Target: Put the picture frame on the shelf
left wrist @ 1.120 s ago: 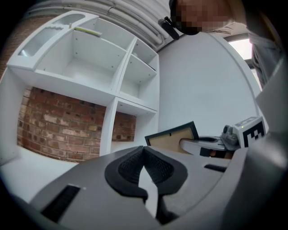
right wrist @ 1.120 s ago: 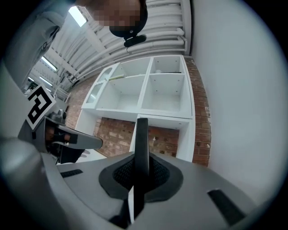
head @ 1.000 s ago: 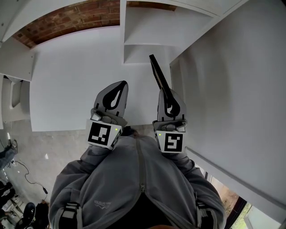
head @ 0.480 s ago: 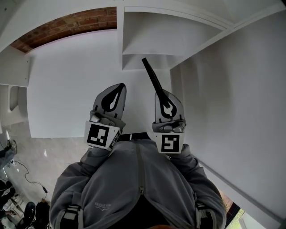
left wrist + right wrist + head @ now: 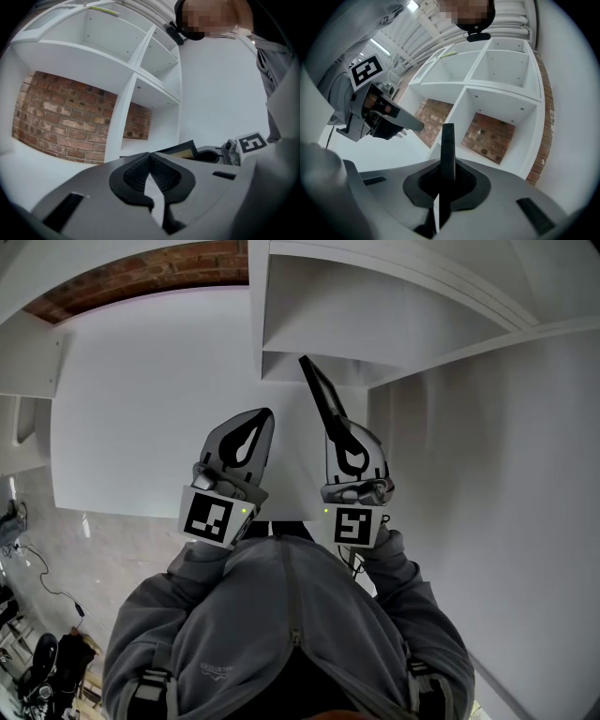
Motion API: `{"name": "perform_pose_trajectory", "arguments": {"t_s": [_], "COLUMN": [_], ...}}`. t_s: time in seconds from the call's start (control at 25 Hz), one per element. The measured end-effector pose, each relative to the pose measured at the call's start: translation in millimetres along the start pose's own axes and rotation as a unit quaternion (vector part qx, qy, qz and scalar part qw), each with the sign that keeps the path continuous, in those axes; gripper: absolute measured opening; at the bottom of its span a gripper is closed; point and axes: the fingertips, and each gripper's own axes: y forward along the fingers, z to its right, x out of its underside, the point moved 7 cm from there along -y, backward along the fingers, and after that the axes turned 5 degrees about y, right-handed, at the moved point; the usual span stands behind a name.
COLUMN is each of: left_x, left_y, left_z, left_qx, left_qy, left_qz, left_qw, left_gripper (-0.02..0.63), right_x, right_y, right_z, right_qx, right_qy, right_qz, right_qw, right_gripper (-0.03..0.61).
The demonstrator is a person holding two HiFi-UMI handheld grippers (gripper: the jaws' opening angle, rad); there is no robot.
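Far left in the head view: a strip of pale floor (image 5: 37,549) with cables. Above it, a band of brick wall (image 5: 141,273) behind a wide white shelf (image 5: 150,390) with open compartments.

Next, the left gripper (image 5: 262,418), roughly level over the broad lower board, marker cube toward the grey jacket (image 5: 281,624). Fingers (image 5: 135,172) pressed fully together in the left gripper view, nothing between them.

Just right of it, the picture frame (image 5: 321,395): dark, thin, seen edge-on from above, slanting up and away. Far end up by the front edge of the compartment right of the upright divider (image 5: 256,306); touching or not, impossible to read. Otherwise held in the air before the shelf, resting on no board. Pale yellowish inner face visible from the left gripper view.

Clamped at the near end by the right gripper (image 5: 343,432), fingers closed tight on the frame's edge. Plain in the right gripper view: frame standing upright out of the dark finger faces. Both grippers side by side, near each other, apart.

Further right, the smaller compartments with brick at their backs. Last, a plain white wall (image 5: 487,474) filling the right side.
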Motion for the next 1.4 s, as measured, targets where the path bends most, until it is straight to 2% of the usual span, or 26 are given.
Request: {"name": "perform_pose_trajectory", "arguments": {"t_s": [0.32,0.6,1.04,1.4], "left_x": [26.3,60.7,91.9,110.4], "left_y": [16.4,23.9,38.2,44.6], "left_z": [-7.6,-21.2,-35.6,-43.0], "left_qx": [-0.002,-0.003,0.003,0.009], "left_qy": [-0.018,-0.018,-0.014,-0.018], "left_qz": [0.005,-0.017,-0.053,-0.071], "left_qw": [0.9998,0.9997,0.9985,0.9973], "left_gripper": [0.008,0.008,0.008,0.008], "right_x": [34.0,61.6,88.4,110.2], "right_y": [37.6,69.0,111.1,136.7], "right_z": [-14.8,-31.0,-47.1,-63.3], "right_qx": [-0.017,-0.025,-0.053,-0.078], "right_qy": [-0.032,-0.070,-0.133,-0.192], "right_qz": [-0.003,-0.011,-0.035,-0.059], "right_qw": [0.999,0.997,0.989,0.976], "right_gripper": [0.035,0.035,0.035,0.035]}}
